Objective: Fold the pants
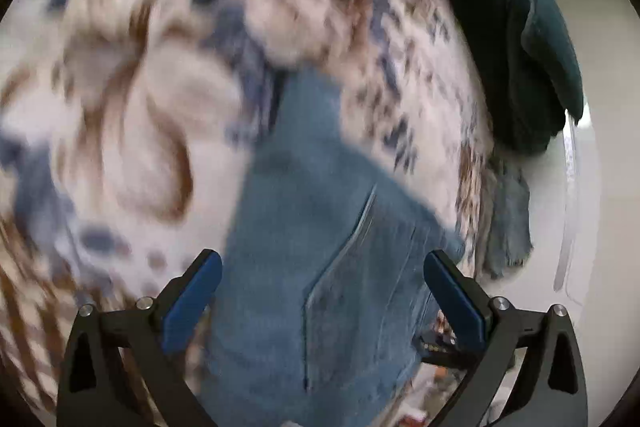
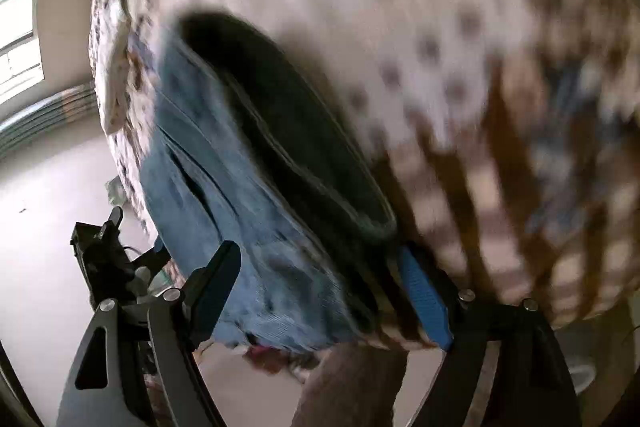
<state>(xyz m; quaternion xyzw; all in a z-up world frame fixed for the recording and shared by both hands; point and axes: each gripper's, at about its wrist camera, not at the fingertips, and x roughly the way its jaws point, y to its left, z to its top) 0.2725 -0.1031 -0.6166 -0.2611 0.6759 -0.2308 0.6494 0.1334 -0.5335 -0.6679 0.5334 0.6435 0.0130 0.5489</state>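
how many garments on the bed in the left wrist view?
2: blue denim pants spread on the patterned bedspread between the open left gripper fingers; dark teal garment heaped at upper right edge. Blur may hide others.

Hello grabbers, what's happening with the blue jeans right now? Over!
Left gripper open, right gripper open, nothing pinched. Jeans lying on the patterned bedspread, waistband gaping. Dark green cloth at bed edge, clear of them.

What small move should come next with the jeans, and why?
Probably ease both grippers down and close them on the near edge of the jeans. The left gripper and right gripper both stand open with denim between the fingers but unpinched, and the jeans lie flat on the patterned bedspread.
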